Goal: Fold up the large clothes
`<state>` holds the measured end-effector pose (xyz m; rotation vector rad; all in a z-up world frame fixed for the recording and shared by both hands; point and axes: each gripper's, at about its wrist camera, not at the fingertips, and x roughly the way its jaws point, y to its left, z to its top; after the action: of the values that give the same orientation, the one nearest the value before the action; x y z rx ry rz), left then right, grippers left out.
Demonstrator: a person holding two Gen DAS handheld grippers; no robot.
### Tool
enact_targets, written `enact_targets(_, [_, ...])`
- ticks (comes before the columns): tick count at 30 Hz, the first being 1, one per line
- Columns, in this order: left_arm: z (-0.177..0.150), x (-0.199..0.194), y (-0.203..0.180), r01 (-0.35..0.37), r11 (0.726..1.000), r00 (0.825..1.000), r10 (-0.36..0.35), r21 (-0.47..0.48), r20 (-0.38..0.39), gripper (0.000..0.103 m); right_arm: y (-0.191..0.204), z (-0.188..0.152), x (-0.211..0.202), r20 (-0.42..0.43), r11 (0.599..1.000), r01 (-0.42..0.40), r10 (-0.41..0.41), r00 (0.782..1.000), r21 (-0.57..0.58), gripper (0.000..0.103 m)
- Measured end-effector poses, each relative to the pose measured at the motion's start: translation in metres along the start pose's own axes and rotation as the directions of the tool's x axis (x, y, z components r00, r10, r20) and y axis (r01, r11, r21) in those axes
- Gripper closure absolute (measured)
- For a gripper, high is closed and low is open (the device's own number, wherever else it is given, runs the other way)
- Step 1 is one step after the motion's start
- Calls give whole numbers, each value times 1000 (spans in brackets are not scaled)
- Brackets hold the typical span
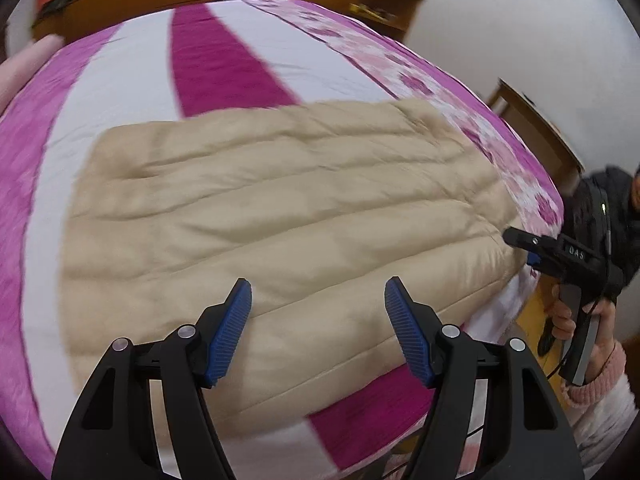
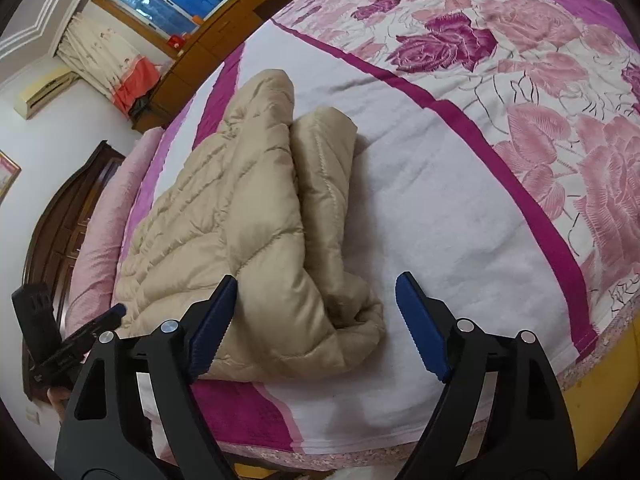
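Note:
A beige quilted padded coat (image 1: 280, 208) lies folded flat on the bed, with long stitched channels running across it. In the right wrist view the coat (image 2: 240, 216) shows a rolled fold along its right side, ending in a thick corner near me. My left gripper (image 1: 318, 320) hangs open above the coat's near edge, nothing between its blue pads. My right gripper (image 2: 316, 320) is open at the coat's end. The folded corner lies between its fingers, and the pads do not press on it. From the left wrist view the right gripper (image 1: 520, 246) reaches the coat's right end.
The bed cover (image 2: 460, 208) is white with magenta stripes and pink roses. Its front edge (image 2: 360, 448) drops away close to me. A pink pillow (image 2: 104, 216) and dark wooden headboard (image 2: 60, 216) are at the left. A hand in a pink sleeve (image 1: 592, 376) holds the right gripper.

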<state>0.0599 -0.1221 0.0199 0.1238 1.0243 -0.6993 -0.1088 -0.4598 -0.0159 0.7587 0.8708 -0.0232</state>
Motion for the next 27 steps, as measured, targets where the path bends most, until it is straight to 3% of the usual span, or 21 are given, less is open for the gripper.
enact_targets(2, [1, 16, -8, 55, 998, 997, -55, 0, -46, 69, -2, 0, 6, -10, 1000, -16, 16, 1000, 5, 21])
enact_targets(5, [1, 34, -15, 61, 998, 996, -60, 12, -70, 83, -9, 1, 18, -29, 997, -71, 72, 997, 43, 20])
enact_targets(9, [-3, 56, -12, 62, 998, 992, -62, -3, -109, 85, -16, 4, 29, -30, 988, -131, 134, 991, 88, 17])
enact_targets(12, [-7, 66, -9, 63, 998, 990, -63, -5, -129, 85, -17, 5, 29, -18, 978, -182, 185, 983, 102, 20])
enact_targets(16, [-9, 72, -11, 52, 999, 989, -51, 5, -137, 85, -15, 7, 27, -17, 942, -298, 304, 953, 155, 57])
enact_targets(17, [-9, 73, -11, 51, 999, 989, -50, 4, -137, 85, -14, 7, 25, -10, 934, -319, 324, 946, 159, 61])
enact_targets(19, [-10, 74, -11, 48, 999, 990, -47, 5, -136, 85, -3, 9, 15, 9, 923, -358, 361, 933, 137, 67])
enact_targets(23, [-13, 77, -17, 30, 999, 992, -28, 17, -123, 85, 39, 13, -4, 10, 912, -409, 409, 913, 39, 70])
enact_targets(27, [-18, 76, -21, 29, 1000, 994, -27, 13, -106, 86, 88, 14, -13, -22, 921, -380, 380, 925, -88, 71])
